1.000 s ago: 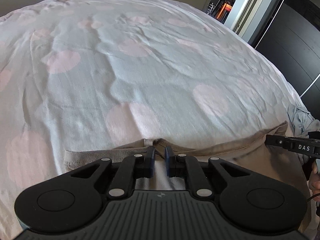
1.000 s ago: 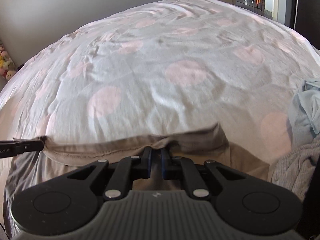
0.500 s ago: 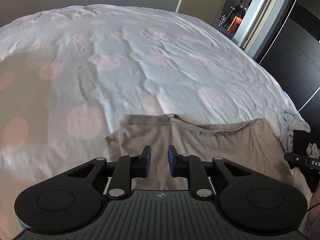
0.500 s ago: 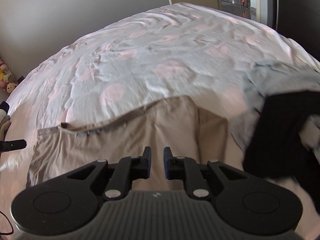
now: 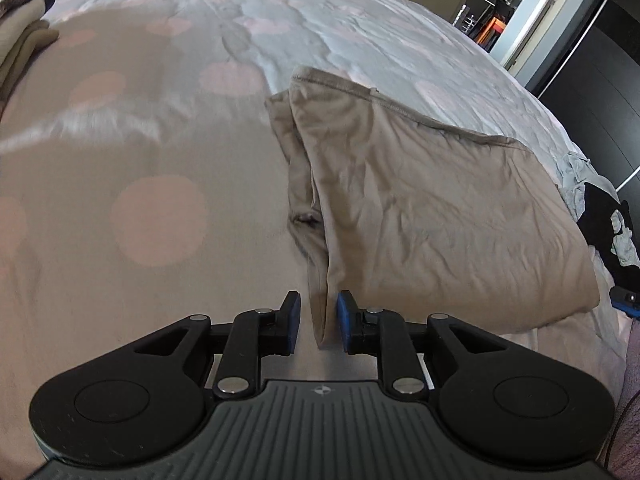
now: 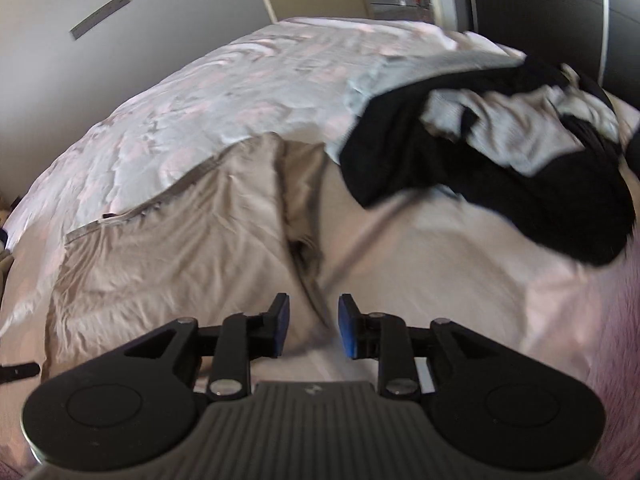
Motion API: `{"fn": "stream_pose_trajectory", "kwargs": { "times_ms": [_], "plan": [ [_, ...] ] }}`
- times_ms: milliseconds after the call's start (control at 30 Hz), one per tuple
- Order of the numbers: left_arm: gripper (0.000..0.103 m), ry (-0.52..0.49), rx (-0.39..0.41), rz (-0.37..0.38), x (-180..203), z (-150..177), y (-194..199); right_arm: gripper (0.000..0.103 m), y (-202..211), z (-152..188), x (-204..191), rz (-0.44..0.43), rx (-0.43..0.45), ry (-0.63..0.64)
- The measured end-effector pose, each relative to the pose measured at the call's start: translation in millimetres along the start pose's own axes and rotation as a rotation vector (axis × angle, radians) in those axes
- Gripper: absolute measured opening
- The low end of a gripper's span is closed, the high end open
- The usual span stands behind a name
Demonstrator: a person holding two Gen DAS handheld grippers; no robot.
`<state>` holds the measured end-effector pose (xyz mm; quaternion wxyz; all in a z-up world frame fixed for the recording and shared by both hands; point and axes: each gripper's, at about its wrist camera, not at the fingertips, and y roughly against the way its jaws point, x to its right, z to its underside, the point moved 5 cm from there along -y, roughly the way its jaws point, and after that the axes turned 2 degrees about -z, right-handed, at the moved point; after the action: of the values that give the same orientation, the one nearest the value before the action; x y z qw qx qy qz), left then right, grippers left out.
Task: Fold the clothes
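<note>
A beige garment lies folded on the bed, its hem along the far edge. It also shows in the right wrist view. My left gripper is open at the garment's near left corner, with the folded left edge lying between the jaws. My right gripper is open at the garment's near right corner, over its right edge. Neither holds the cloth.
The bed has a pale cover with pink dots. A heap of black and grey clothes lies right of the garment. A stack of folded clothes sits at the far left. Dark wardrobe doors stand beyond the right bedside.
Both grippers let go of the garment's far hem, opened, and drew back toward the near edge. The garment now lies folded over on the bed.
</note>
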<state>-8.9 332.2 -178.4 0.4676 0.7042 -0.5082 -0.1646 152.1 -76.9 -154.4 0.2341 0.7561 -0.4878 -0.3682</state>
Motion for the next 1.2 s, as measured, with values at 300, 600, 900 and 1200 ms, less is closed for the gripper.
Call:
{"fn": "stream_pose_trajectory", "kwargs": {
  "times_ms": [300, 600, 900, 1200],
  "plan": [
    [0.021, 0.088, 0.042, 0.032, -1, 11, -8, 0.032, -33, 11, 17, -0.114, -0.034, -0.184],
    [0.002, 0.105, 0.05, 0.0, -4, 13, 1, 0.005, -23, 13, 20, -0.071, -0.001, -0.201],
    [0.005, 0.136, 0.047, 0.022, -10, 15, -2, 0.007, -31, 20, 26, -0.075, -0.036, -0.216],
    [0.026, 0.198, 0.045, 0.054, -10, 19, -5, 0.028, -29, 18, 40, -0.107, -0.016, -0.347]
  ]
}}
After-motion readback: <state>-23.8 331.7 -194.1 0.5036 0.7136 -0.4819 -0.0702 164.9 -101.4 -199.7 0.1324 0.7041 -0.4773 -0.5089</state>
